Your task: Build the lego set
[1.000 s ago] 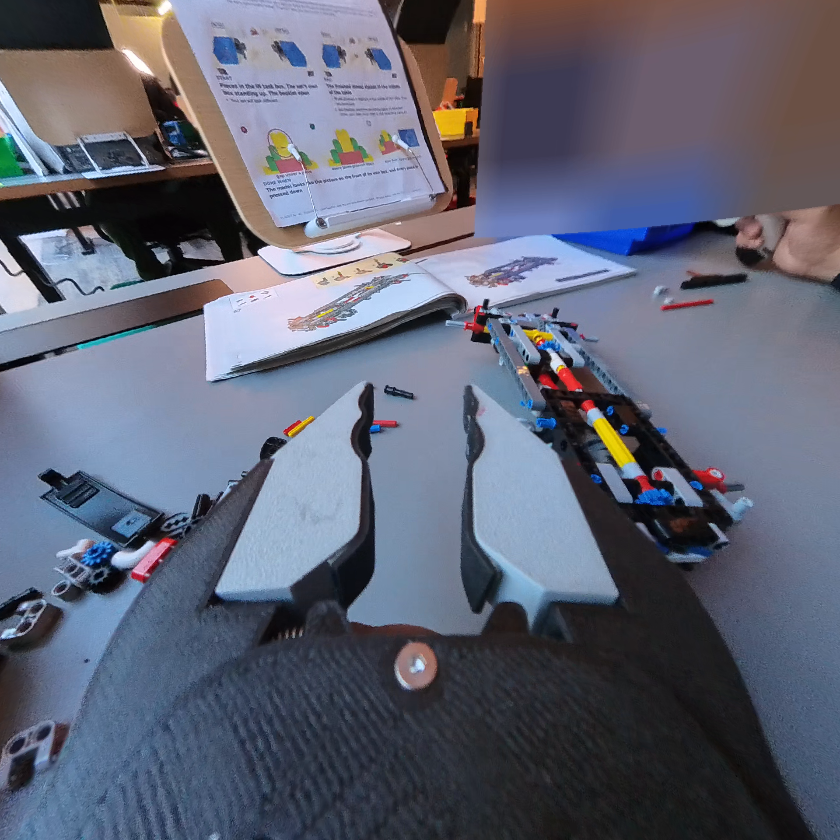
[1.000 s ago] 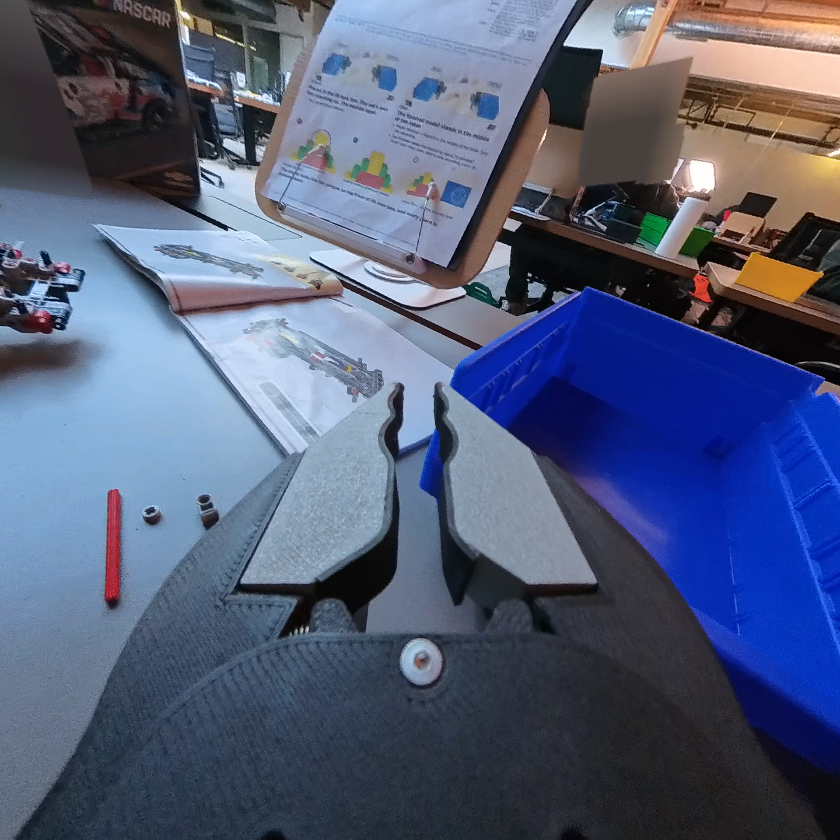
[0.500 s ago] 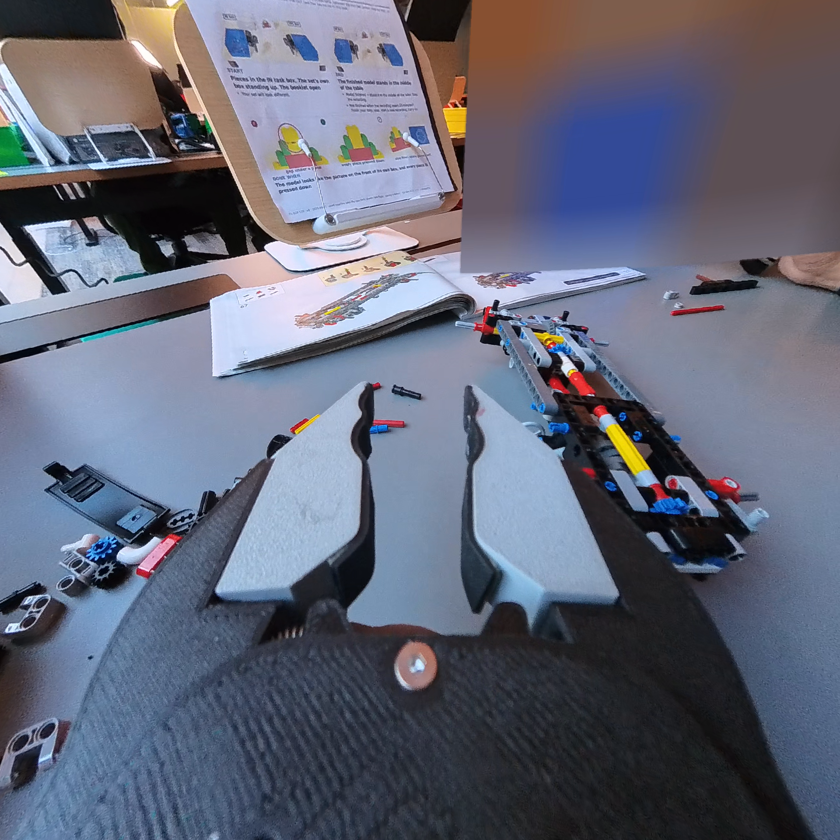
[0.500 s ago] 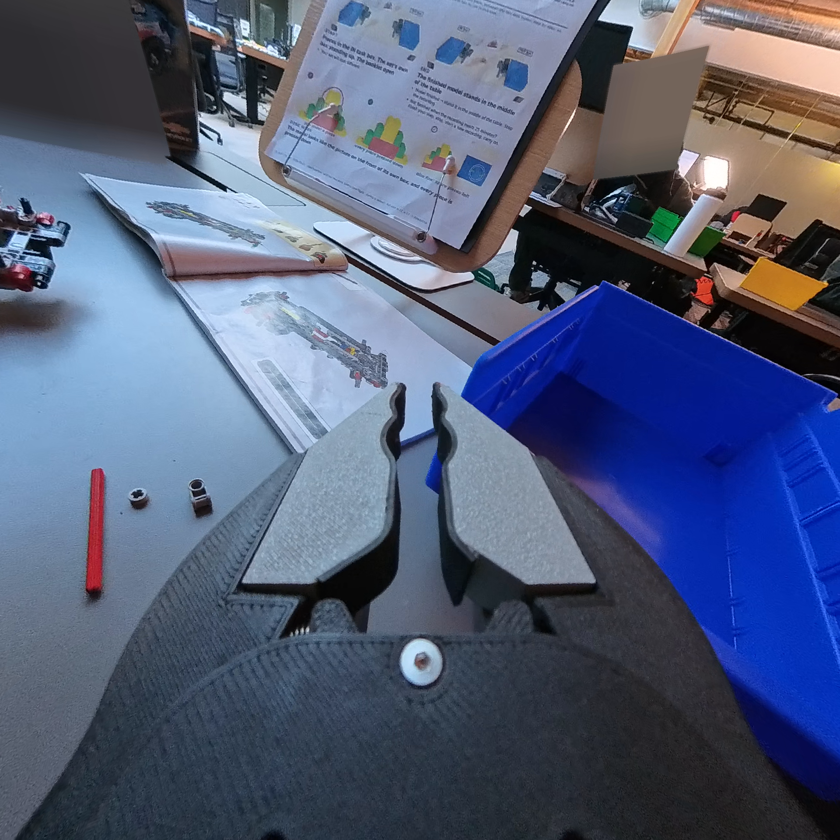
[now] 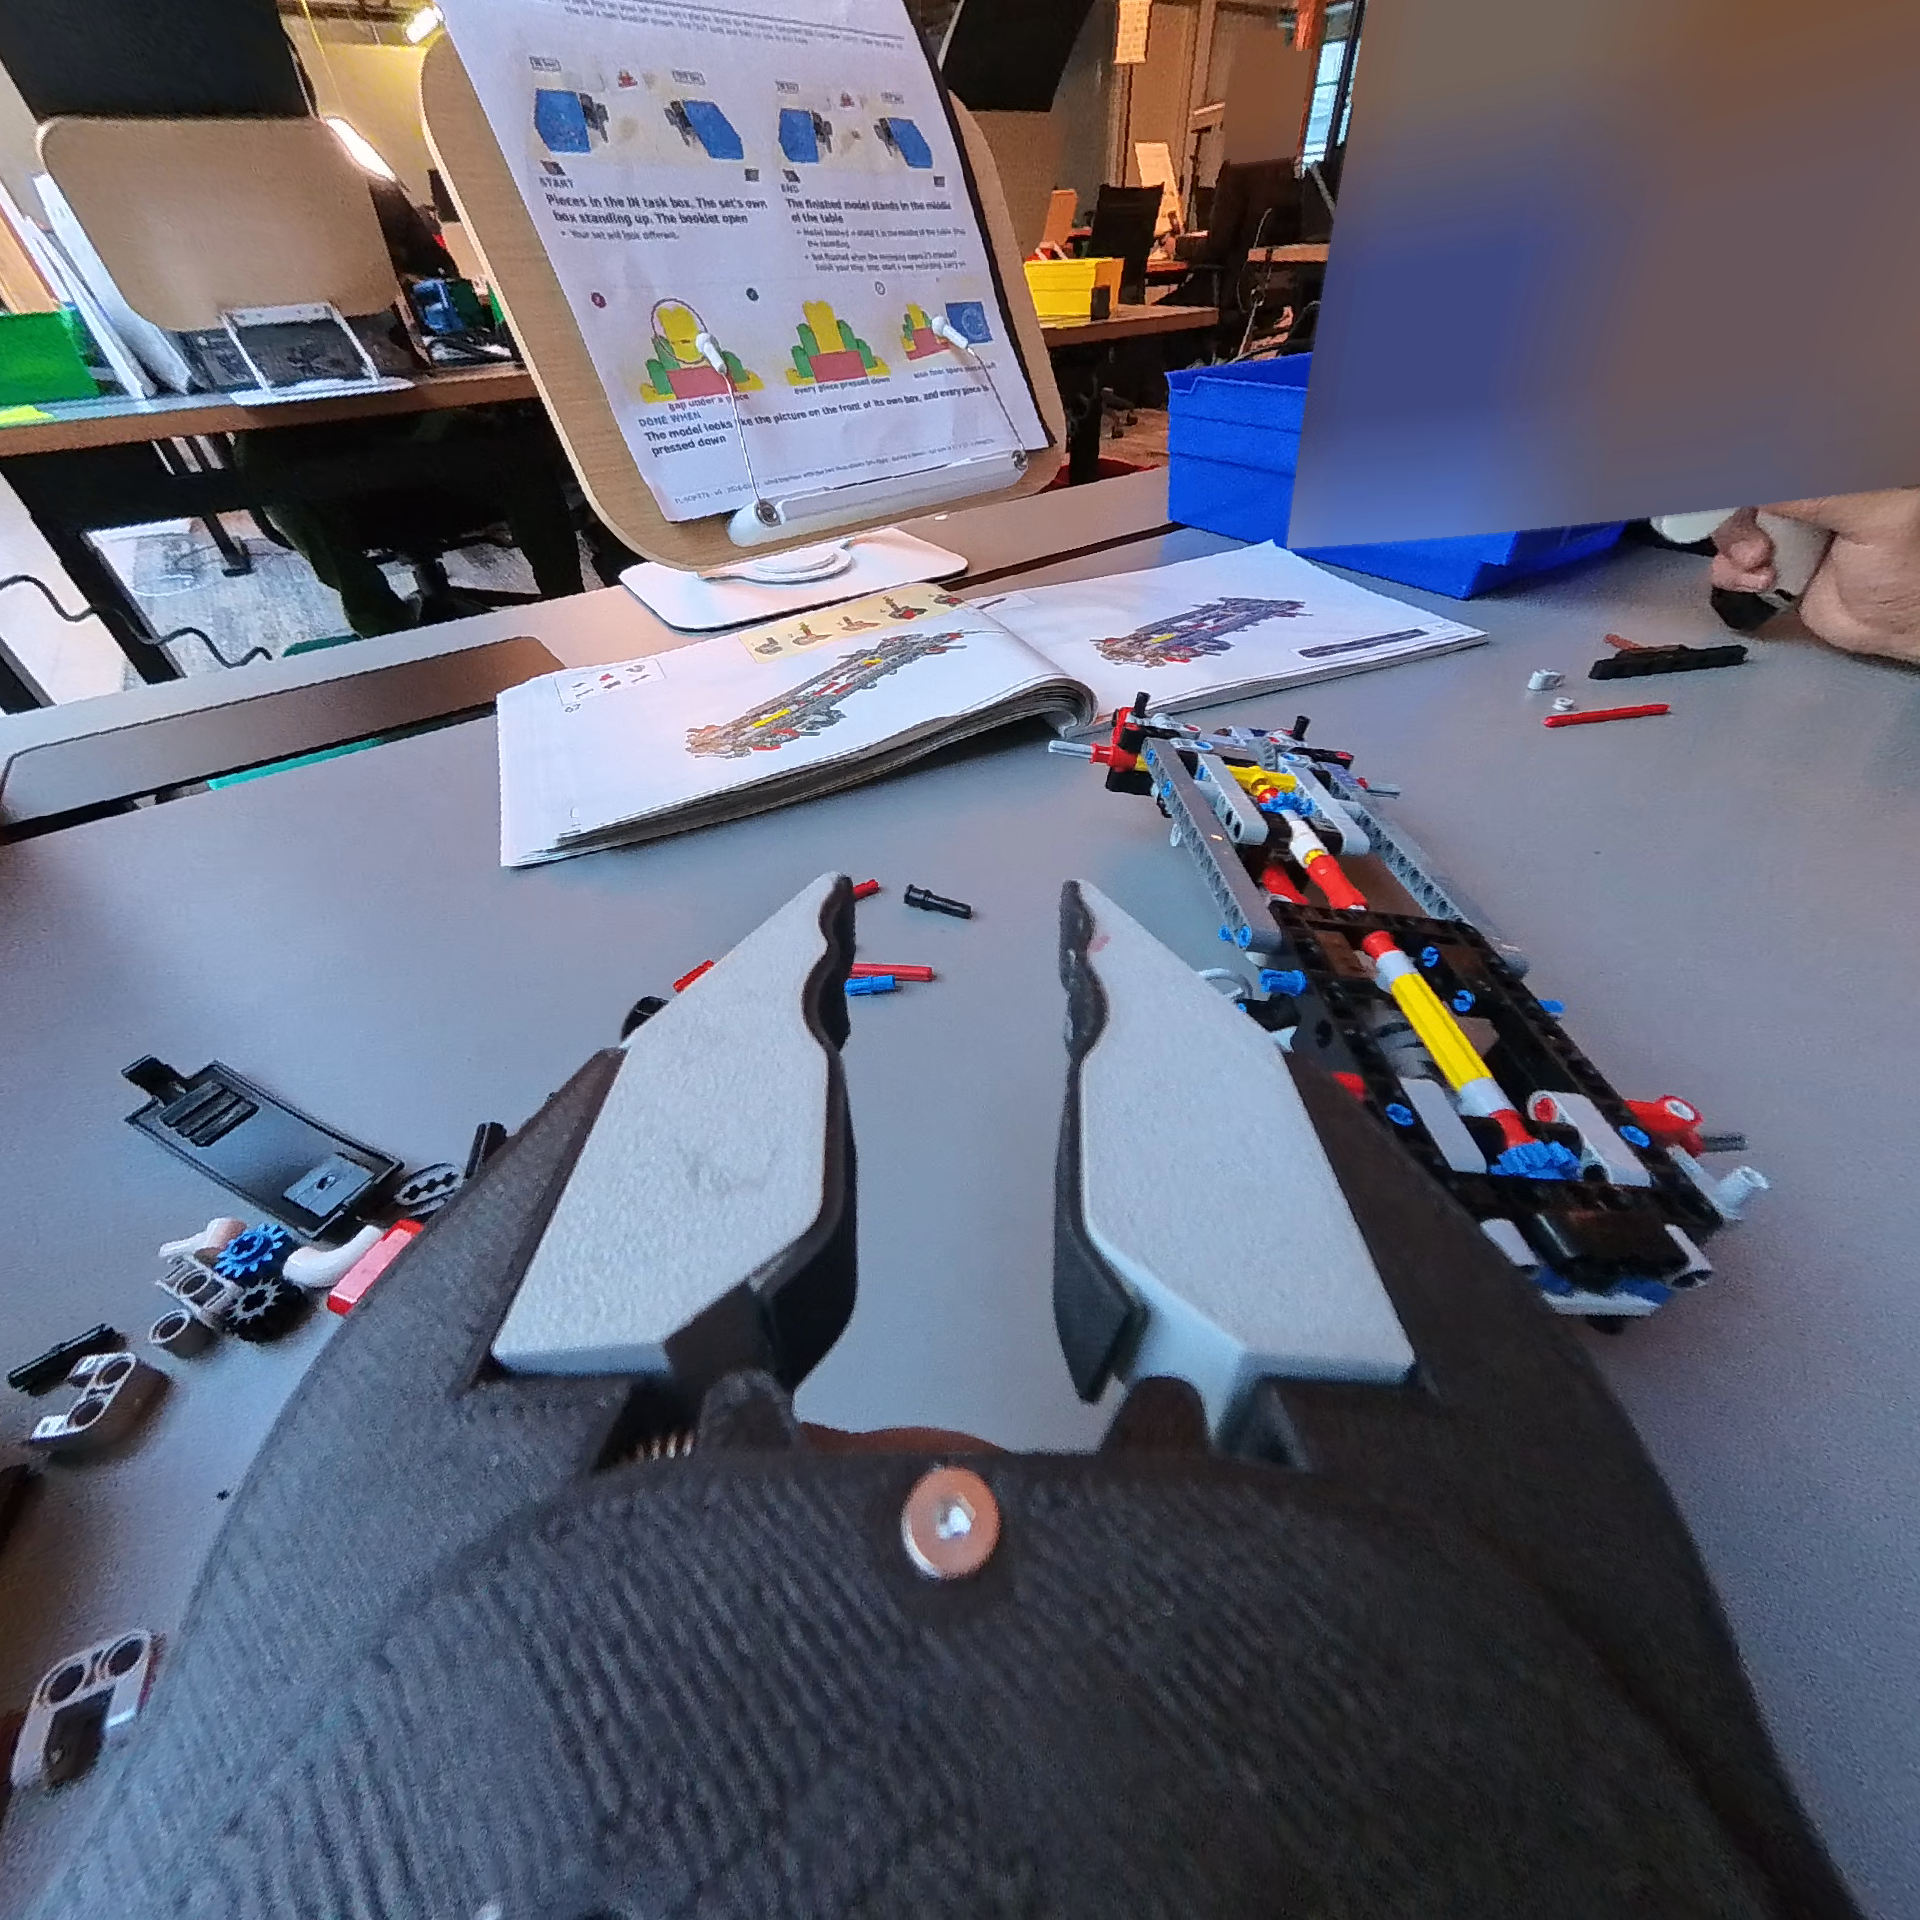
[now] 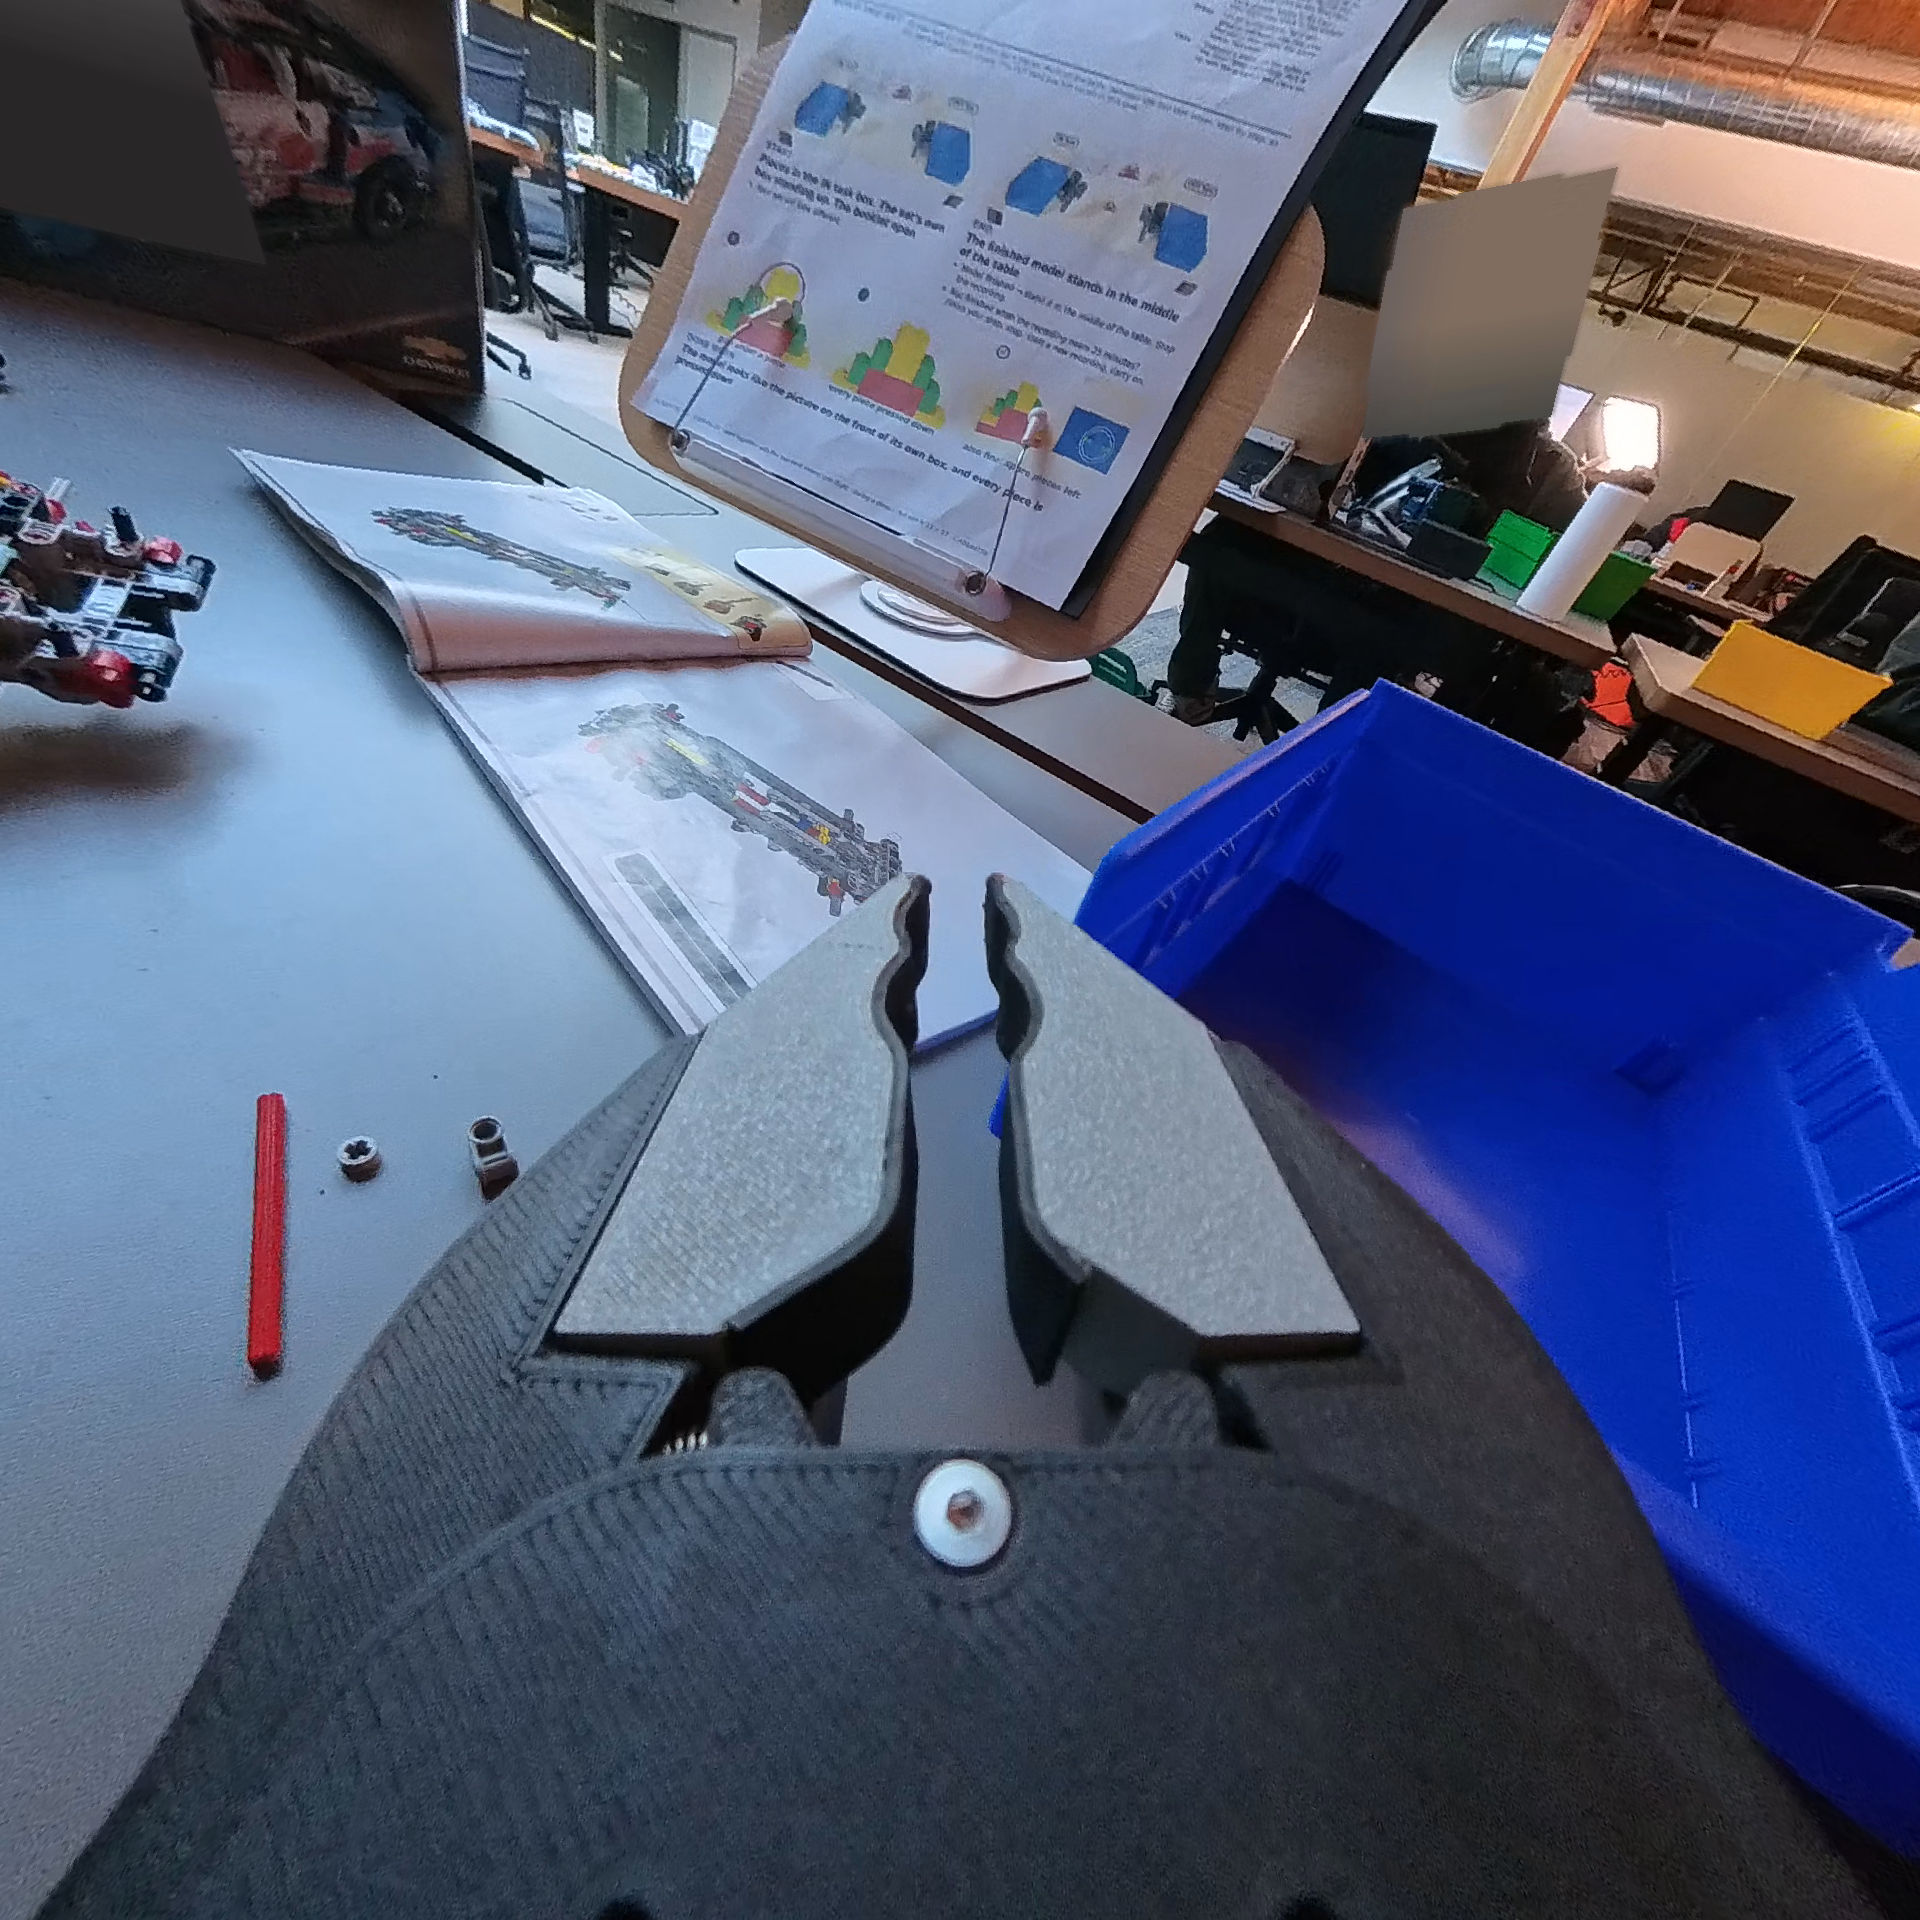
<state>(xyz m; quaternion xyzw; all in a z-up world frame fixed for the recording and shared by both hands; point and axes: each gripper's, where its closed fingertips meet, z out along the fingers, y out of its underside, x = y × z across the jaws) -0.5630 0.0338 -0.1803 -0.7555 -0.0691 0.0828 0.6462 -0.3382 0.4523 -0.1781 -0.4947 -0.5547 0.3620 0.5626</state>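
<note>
L gripper (image 5: pixel 956 904): spread, empty, hovering nr loose pins (image 5: pixel 888 975) beside chassis (image 5: pixel 1434 1029). R gripper (image 6: pixel 956 914): narrowly parted, empty, sitting beside blue bin (image 6: pixel 1558 935).

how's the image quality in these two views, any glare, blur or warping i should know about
Left wrist view: wide-angle warping bends the table edges; warm glare washes the open booklet; a blurred patch covers the upper right. Right wrist view: same warping; the brick chassis at the left edge is soft and casts a dark shadow; the blue bin is strongly saturated.

The right hand-held gripper (image 6: pixel 956 904), slightly parted and bare, hangs beside a blue bin (image 6: pixel 1558 987).
</note>
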